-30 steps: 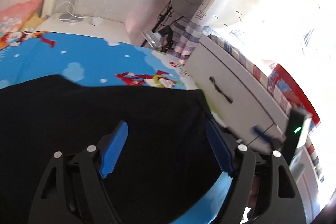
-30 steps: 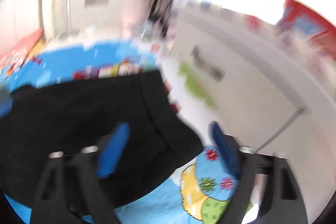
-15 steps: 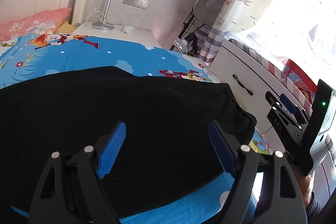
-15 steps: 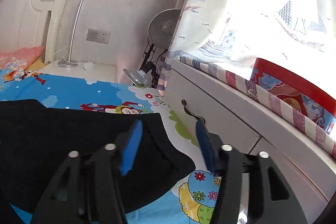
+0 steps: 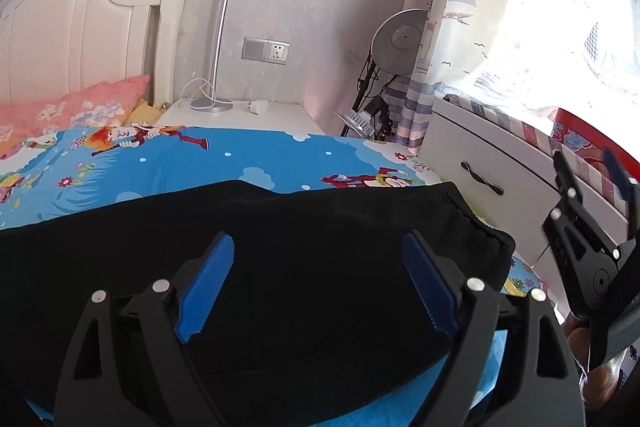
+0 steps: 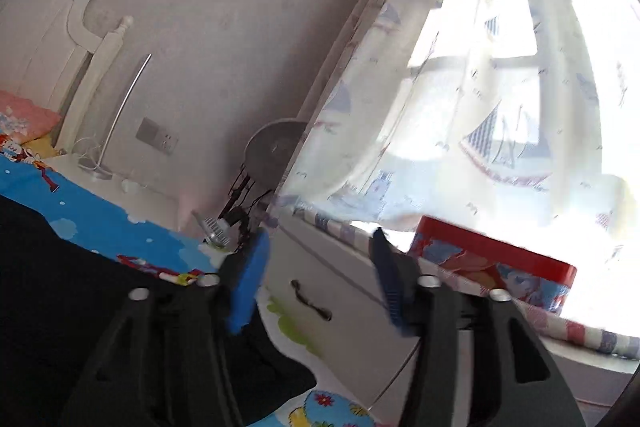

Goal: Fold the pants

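Only from the left wrist does the folded pants edge show whole.

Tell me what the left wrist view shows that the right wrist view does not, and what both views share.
Only the left wrist view shows the right gripper from outside, raised beside the white drawer cabinet, and the open left gripper above the black pants.

Only the right wrist view shows the bright window behind the sailboat-print curtain.

Both show the pants, the blue cartoon bedsheet, the cabinet, the white headboard and the wall socket.
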The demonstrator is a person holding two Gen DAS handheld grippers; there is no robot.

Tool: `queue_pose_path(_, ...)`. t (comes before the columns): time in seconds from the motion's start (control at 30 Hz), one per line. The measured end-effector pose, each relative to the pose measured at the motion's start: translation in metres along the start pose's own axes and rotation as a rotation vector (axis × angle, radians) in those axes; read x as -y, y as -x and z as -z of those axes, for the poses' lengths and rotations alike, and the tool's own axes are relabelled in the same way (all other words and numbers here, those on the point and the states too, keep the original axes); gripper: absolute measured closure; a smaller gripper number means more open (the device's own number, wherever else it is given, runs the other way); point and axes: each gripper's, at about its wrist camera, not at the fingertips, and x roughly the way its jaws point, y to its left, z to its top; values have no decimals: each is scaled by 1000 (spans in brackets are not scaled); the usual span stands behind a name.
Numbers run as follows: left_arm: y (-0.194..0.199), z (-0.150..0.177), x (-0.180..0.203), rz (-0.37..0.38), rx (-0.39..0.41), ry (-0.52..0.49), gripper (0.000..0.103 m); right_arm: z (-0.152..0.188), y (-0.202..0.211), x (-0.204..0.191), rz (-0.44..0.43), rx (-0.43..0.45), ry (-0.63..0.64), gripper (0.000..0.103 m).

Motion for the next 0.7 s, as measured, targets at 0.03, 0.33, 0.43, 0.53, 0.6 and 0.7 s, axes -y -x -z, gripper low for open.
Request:
queue_pose_path(0.03, 0, -1, 1, -1, -4, -3, 17, 0, 10, -3, 6, 61, 30, 6)
queue_pose_path(0.33, -3, -4, 9, -3, 2, -28, 17, 13, 15, 3, -37, 16, -41, 100)
queue_pose_path(0.43, -4, -5, 10, -4, 3, -29, 17, 17, 22, 1, -40, 31, -39, 100)
queue_pose_path(0.53, -5, -6, 11, 2, 2, -27, 17, 22, 19, -1, -21, 8, -29, 99)
queue_pose_path(0.6, -5, -7, 12, 8, 0, -30, 17, 23, 20, 3, -18, -5, -52, 91)
queue_pose_path(0.7, -6, -7, 13, 15, -1, -31, 17, 26, 19, 1, -25, -13, -45, 88)
